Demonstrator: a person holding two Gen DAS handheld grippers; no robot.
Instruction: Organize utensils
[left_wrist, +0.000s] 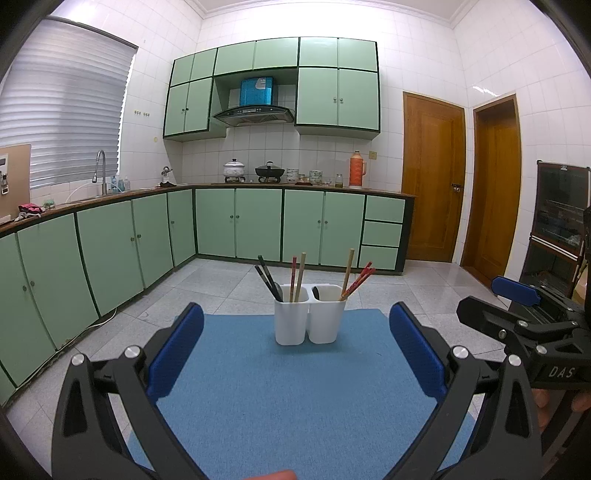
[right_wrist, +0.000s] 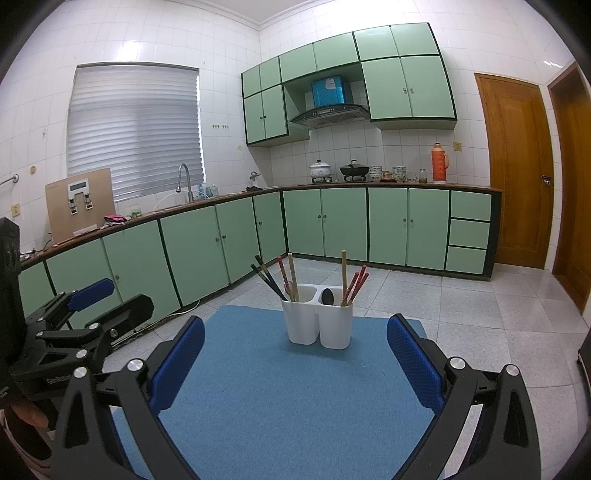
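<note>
While both grippers hover above the near part of the blue mat, the left gripper and the right gripper each have their blue-padded fingers spread wide, holding nothing. A white two-compartment utensil holder stands upright near the mat's far edge. Its left compartment holds black chopsticks, a red chopstick and a wooden chopstick; its right holds red chopsticks, a wooden chopstick and a dark spoon.

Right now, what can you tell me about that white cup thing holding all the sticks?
The white holder looks like smooth plastic, with two joined compartments. It stands upright on the blue mat, well ahead of both open grippers, touched by neither. Black, red and wooden chopsticks lean out of it, and a dark spoon sits in the right compartment.
</note>
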